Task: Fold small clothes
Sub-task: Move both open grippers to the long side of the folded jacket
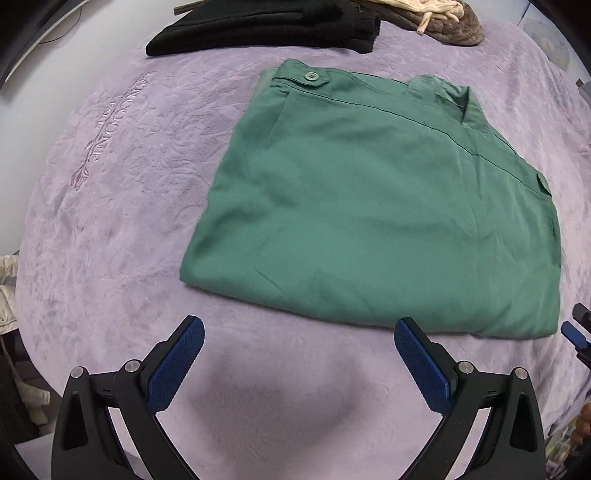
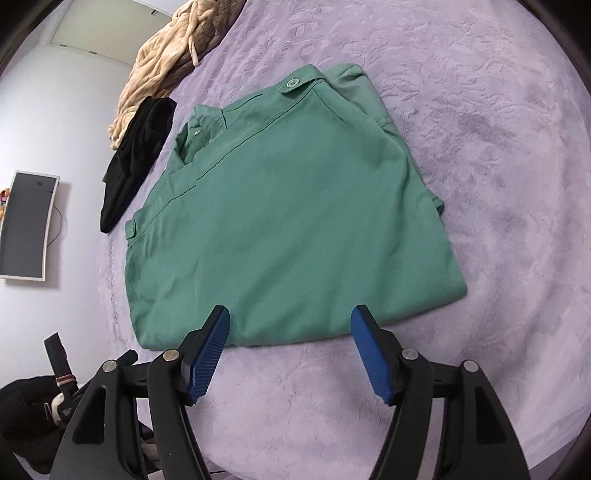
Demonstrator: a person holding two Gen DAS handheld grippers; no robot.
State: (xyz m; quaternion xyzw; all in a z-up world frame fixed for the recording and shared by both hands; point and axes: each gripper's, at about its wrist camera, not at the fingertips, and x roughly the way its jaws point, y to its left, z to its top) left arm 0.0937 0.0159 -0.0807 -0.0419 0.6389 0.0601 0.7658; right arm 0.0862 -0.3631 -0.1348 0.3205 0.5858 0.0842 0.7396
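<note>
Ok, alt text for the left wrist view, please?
A folded green shirt lies flat on a lilac blanket, with the open, empty left gripper hovering just short of its near edge. A folded black garment sits beyond.

A folded shirt (image 1: pixel 373 206) lies flat on the blanket (image 1: pixel 110 221) that covers the bed. Along the bed's far edge lie a folded garment (image 1: pixel 266 29) and, beside it, a heap of clothes (image 1: pixel 443 18). Both tools hang over the blanket near the shirt's near edge: left tool (image 1: pixel 299 332), right tool (image 2: pixel 291 317).
</note>
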